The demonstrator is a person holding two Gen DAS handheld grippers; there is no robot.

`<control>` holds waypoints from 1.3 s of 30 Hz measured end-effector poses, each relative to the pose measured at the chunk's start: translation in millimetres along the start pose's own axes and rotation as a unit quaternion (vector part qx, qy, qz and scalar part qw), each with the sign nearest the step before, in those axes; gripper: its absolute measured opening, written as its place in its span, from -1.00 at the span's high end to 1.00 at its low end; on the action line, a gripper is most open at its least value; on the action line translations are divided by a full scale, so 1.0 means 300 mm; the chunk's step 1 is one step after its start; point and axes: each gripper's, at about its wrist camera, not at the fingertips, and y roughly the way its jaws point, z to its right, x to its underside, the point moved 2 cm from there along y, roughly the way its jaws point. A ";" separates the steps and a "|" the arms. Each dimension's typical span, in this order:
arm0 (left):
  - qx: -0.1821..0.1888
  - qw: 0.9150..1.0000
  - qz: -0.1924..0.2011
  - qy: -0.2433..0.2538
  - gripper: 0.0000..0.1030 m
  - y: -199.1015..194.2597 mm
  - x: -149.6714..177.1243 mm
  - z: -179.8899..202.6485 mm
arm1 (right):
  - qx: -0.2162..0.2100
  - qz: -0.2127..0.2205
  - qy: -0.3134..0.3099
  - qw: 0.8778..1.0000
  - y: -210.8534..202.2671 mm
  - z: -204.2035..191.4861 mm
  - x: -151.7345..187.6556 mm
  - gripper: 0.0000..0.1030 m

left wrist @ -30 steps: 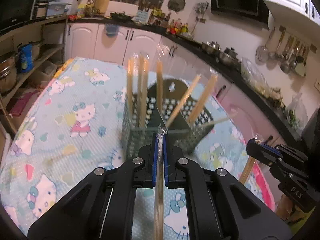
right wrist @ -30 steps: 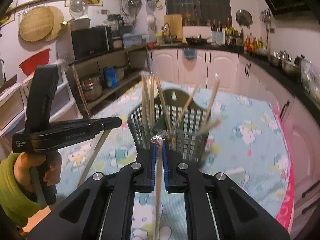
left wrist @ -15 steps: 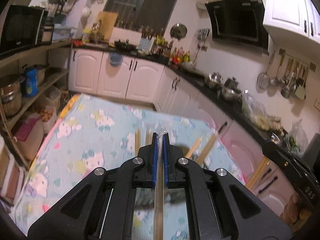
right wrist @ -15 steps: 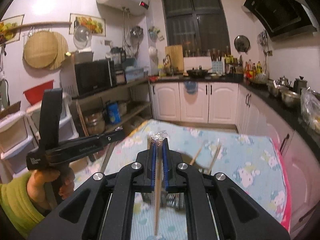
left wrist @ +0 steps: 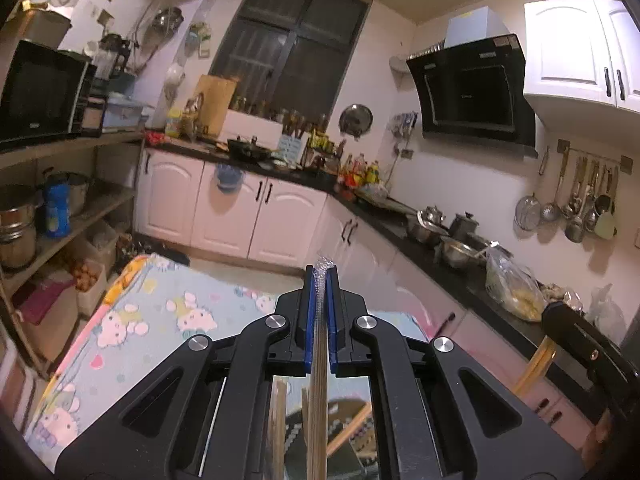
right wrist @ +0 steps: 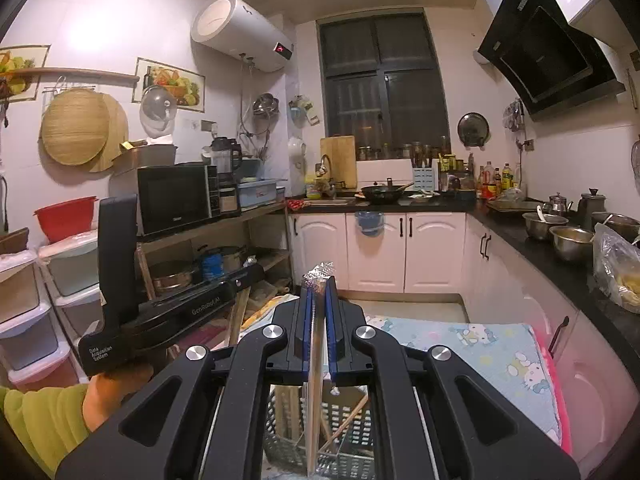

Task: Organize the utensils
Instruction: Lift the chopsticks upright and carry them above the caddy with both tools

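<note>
The left gripper (left wrist: pixel 320 280) clamps its blue pads tight on a plastic-wrapped pair of chopsticks (left wrist: pixel 319 380), held above the cartoon-print tablecloth (left wrist: pixel 160 312). The right gripper (right wrist: pixel 319 292) pinches a second wrapped pair (right wrist: pixel 315 400) the same way, hanging over the grey perforated utensil basket (right wrist: pixel 352 440), where loose chopsticks (right wrist: pixel 348 416) lean at angles.

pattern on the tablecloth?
Pale blue tablecloth printed with white cartoon cats, pink border; clearest in the left wrist view.
</note>
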 end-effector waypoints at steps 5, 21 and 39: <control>-0.016 0.999 0.033 0.004 0.99 0.026 0.000 0.006 | 0.013 0.008 0.003 1.000 0.033 0.033 0.008 0.88; -0.050 0.996 0.071 0.007 0.99 0.140 0.061 -0.018 | 0.036 0.011 0.013 0.999 0.156 0.112 0.102 0.88; -0.029 0.995 0.096 0.013 0.98 0.190 0.128 -0.028 | 0.041 -0.007 0.021 0.999 0.282 0.167 0.226 0.88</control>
